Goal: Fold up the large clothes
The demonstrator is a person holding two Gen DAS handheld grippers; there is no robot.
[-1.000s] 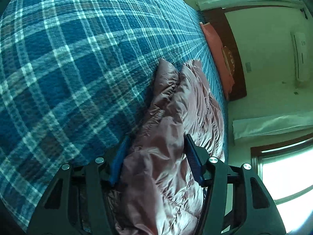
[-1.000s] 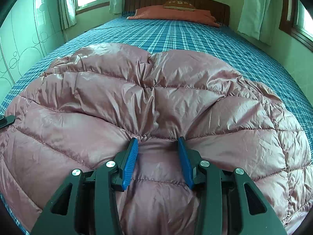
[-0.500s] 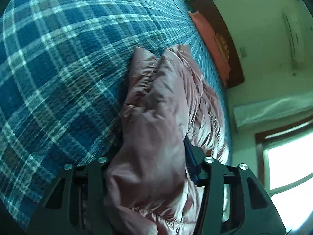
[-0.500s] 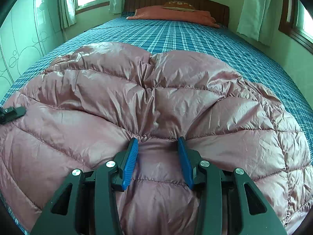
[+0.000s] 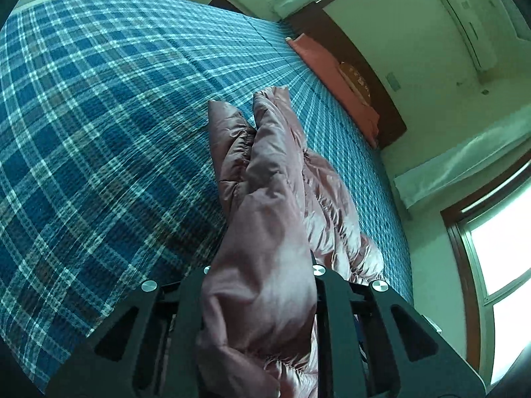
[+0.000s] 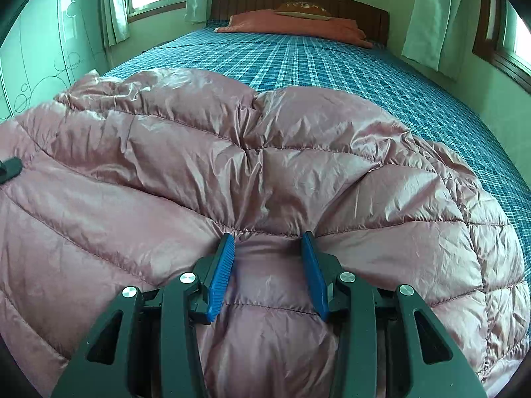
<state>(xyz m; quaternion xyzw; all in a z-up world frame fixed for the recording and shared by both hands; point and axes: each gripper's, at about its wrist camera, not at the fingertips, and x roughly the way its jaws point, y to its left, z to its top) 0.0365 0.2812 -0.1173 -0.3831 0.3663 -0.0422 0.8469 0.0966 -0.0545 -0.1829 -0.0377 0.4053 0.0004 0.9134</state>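
Pinching the pink down jacket (image 6: 265, 165), both jaws are clamped on folds, the left's just closing.

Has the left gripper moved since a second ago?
Yes. The left gripper, its jaws just closing on the pink down jacket, has lifted off the plaid bedspread; more of the bed and far wall now shows.

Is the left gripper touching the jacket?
Touching. In the left wrist view, the left gripper has just closed on a bunched fold of the jacket between its fingers.
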